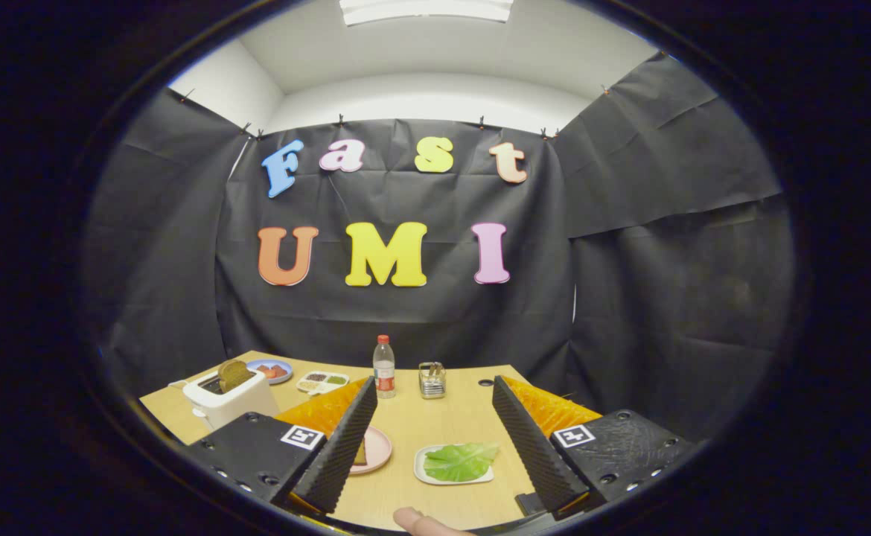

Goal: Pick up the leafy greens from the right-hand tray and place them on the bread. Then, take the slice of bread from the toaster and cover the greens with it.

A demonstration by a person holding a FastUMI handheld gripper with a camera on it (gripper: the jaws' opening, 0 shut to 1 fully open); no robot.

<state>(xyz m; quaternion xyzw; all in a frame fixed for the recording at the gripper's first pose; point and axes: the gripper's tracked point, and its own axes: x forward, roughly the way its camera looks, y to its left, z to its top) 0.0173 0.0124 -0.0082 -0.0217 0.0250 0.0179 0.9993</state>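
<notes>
While my hand-held gripper hovers over the table, fingers spread wide and empty, the leafy greens lie on their tray at twelve o'clock between the fingers, long axis running crosswise.

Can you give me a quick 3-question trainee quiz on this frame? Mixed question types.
1. True or false: the gripper is already shut on the leafy greens.
2. Multiple choice: the slice of bread to be fetched later is A) flat on the pink plate, B) standing up out of the white toaster, C) beside the water bottle.
3. Short answer: what do the greens rest on, and where is that relative to the fingers?

Key
1. False: the fingers are spread wide with nothing between their faces.
2. B.
3. A small white tray on the wooden table, lying between the two fingers, nearer the right one.
</notes>
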